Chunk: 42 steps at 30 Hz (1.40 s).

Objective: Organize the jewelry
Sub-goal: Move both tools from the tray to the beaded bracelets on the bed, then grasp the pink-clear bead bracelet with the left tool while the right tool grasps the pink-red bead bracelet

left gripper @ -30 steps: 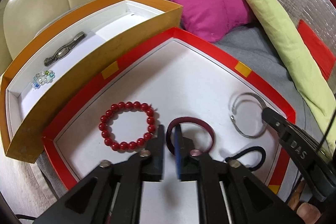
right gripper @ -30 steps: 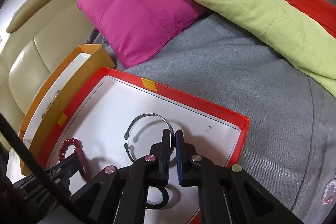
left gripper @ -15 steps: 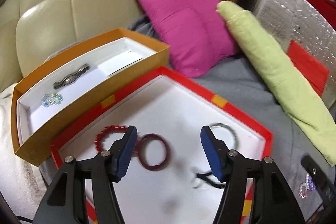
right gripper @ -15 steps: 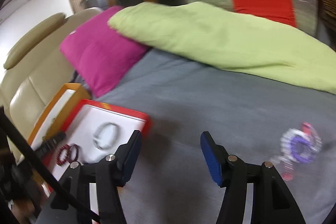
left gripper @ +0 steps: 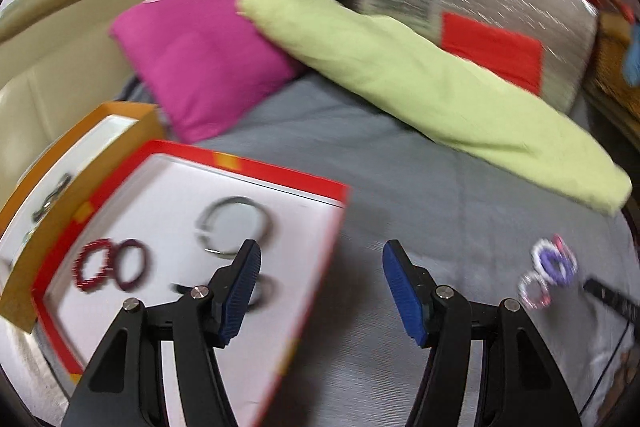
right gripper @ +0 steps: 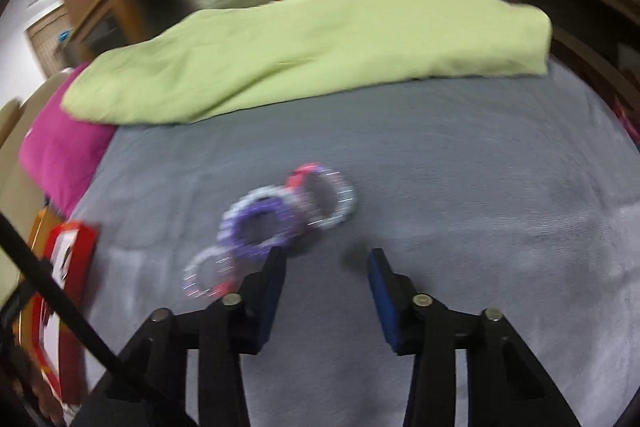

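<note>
Grey cover (right gripper: 460,187): spreads under everything, with a green pillow (left gripper: 420,87) and a pink pillow (left gripper: 200,55) along its far side.
Orange box (left gripper: 116,147): sits at the left, touching the red tray; a dark clip inside is too blurred to read.
Red tray (left gripper: 280,179): white floor holding a red bead bracelet (left gripper: 91,267) touching a maroon bangle (left gripper: 132,265), a silver cuff (left gripper: 232,225) beyond them, and a black loop (left gripper: 264,291) partly behind the left finger.
Loose bracelets (right gripper: 276,223): a blurred cluster on the grey cover, well apart from the tray – purple, white and pink rings overlapping.
Left gripper (left gripper: 320,291): jaws wide, nothing between them; it hangs over the tray's right edge, the silver cuff just beyond its left finger.
Right gripper (right gripper: 326,283): jaws apart but narrower, having just been closing, nothing between them – the purple ring lies just ahead of its left finger, outside the gap.
</note>
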Motion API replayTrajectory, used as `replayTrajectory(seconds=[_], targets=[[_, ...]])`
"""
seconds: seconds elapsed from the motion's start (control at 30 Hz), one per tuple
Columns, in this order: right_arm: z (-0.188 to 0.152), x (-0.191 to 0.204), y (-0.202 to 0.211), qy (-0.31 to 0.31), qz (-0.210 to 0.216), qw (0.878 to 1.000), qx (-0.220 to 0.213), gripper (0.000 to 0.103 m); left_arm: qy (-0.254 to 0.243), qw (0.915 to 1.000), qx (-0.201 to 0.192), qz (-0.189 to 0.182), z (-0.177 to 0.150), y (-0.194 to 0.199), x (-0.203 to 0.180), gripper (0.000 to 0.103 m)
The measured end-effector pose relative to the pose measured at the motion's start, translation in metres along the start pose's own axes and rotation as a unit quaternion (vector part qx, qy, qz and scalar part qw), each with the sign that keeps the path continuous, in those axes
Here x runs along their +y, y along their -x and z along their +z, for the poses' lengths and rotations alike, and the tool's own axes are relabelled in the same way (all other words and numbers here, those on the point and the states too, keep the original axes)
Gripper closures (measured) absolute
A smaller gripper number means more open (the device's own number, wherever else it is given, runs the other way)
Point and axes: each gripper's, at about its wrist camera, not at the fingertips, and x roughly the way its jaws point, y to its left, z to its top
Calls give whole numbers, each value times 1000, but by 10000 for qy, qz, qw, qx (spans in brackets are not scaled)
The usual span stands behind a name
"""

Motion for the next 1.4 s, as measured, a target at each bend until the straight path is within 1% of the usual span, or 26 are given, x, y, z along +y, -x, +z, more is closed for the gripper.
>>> replayTrajectory(seconds=[0.1,0.17,0.23,0.3,0.33,0.37,0.4,0.5,0.57,0.6,0.73,0.77,0.83,0.93,1.0,1.03,1.07,1.1,1.17,1.27,1.33,1.4], targets=[[16,-11,-15,-68,-111,9999,48,67,-273,9994,108,-167,-5,-4,-25,39],[26,-9,-26,45,-174,9998,105,70,-461,9986,156,-226,-8,-7,-39,39],[36,-4,-39,83,-157,9997,171,77,-598,9978,148,-253,-11,-7,-50,39],[38,2,-53,260,-227,9988,343,79,-705,9970,165,-284,-14,-7,-57,39],[39,8,-58,446,-366,9978,342,85,-754,9966,175,-295,-15,-7,-61,39],[37,14,-60,627,-493,9964,295,89,-783,9963,184,-297,-16,-7,-63,39],[34,14,-59,748,-515,9954,302,95,-808,9961,199,-306,-17,-8,-66,39],[25,8,-48,805,-421,9953,323,95,-853,9953,245,-378,-19,-9,-73,39],[12,-2,-32,776,-383,9959,277,95,-876,9946,261,-496,-20,-9,-81,39],[6,-6,-26,720,-331,9965,268,95,-902,9941,264,-533,-20,-11,-85,39],[-25,-30,2,277,5,9992,299,95,-1052,9888,462,-954,-23,-19,-122,39],[-28,-33,6,204,75,9993,300,95,-1110,9876,492,-998,-24,-22,-131,39],[-31,-34,12,145,176,9993,285,95,-1336,9850,530,-952,-27,-30,-152,39],[-32,-36,9,78,255,9992,298,95,-1547,9819,631,-892,-32,-43,-168,39],[-31,-34,7,76,280,9992,276,95,-1647,9795,842,-804,-37,-57,-172,63],[-29,-32,6,87,317,9991,264,95,-1700,9789,759,-848,-38,-56,-174,74],[-28,-32,5,90,342,9990,260,95,-1816,9773,738,-808,-39,-53,-177,95],[-28,-32,5,82,360,9990,254,95,-1996,9741,730,-768,-41,-49,-181,96],[-28,-33,8,27,424,9989,217,95,-2042,9721,745,-881,-43,-44,-179,96],[-24,-30,10,-45,562,9984,91,95,-1766,9740,783,-1181,-37,-32,-165,96],[-23,-31,18,-93,657,9978,-40,95,-1528,9762,672,-1386,-31,-21,-153,96],[-22,-32,22,-116,719,9973,-117,95,-1460,9777,502,-1423,-29,-10,-149,96]])
